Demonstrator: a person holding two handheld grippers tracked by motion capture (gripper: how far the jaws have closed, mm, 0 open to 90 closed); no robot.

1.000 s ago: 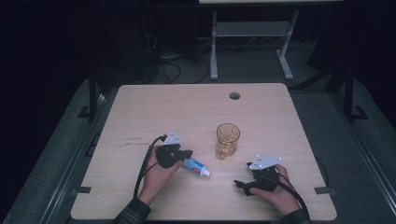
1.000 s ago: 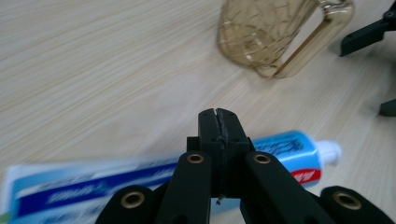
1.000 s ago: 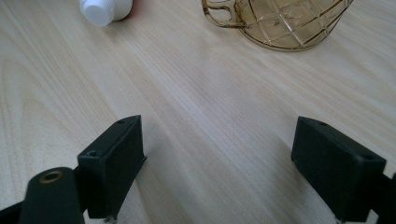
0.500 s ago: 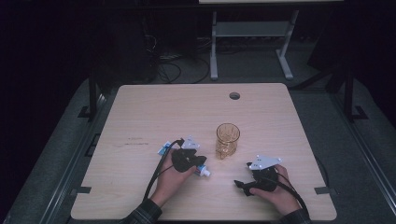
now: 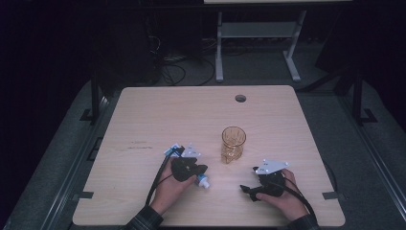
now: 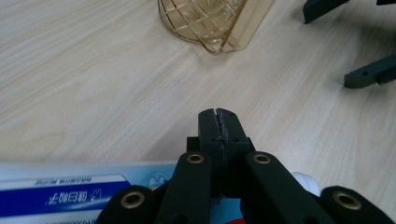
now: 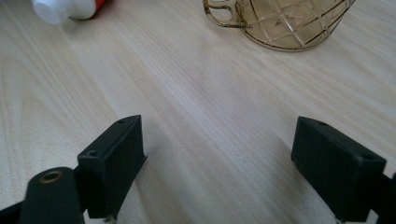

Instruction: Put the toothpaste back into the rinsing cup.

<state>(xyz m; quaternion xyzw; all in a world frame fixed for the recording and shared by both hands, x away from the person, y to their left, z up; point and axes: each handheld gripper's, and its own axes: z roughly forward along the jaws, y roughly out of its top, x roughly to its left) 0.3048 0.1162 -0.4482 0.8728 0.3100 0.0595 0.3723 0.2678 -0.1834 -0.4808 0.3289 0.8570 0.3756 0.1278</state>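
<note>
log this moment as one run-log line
left gripper: shut, over toothpaste tube | right gripper: open, empty, on table | glass mug: upright between them

The right tool [image 7: 219,163] holds its two black jaws wide apart just above the pale wooden worktop [image 7: 196,107], bare wood between them. Farther off stand an amber glass mug [image 7: 285,21] and a toothpaste tube's white cap [image 7: 58,9].
</note>
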